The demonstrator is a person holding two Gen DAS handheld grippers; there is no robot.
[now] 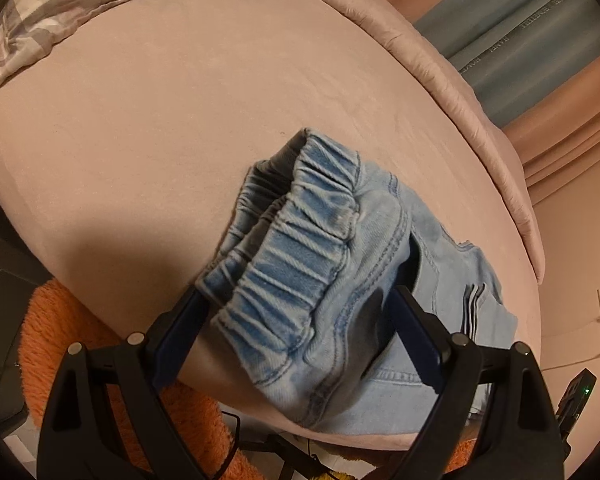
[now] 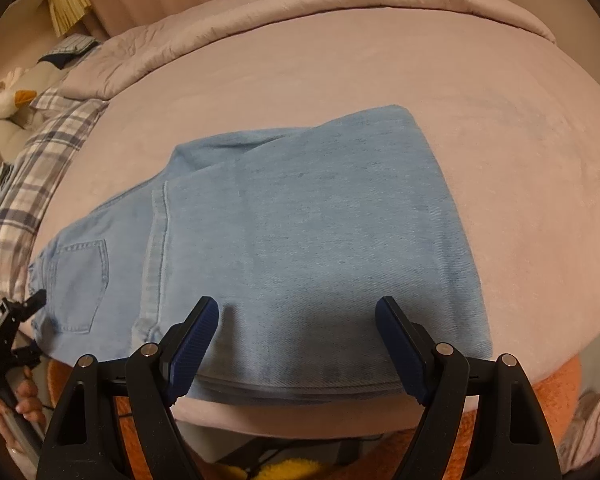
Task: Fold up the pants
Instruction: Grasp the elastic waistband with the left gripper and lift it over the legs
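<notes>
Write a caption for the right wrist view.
Open right gripper hovers over folded light-blue denim pants on a pink bed cover.

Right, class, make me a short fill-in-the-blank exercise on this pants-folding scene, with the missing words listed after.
1. The pants are made of light blue ____.
2. They lie on a ____ bed cover.
3. The right gripper has its jaws ____.
4. The waistband between the left gripper jaws is ____.

Missing words: denim; pink; open; elasticated
</notes>
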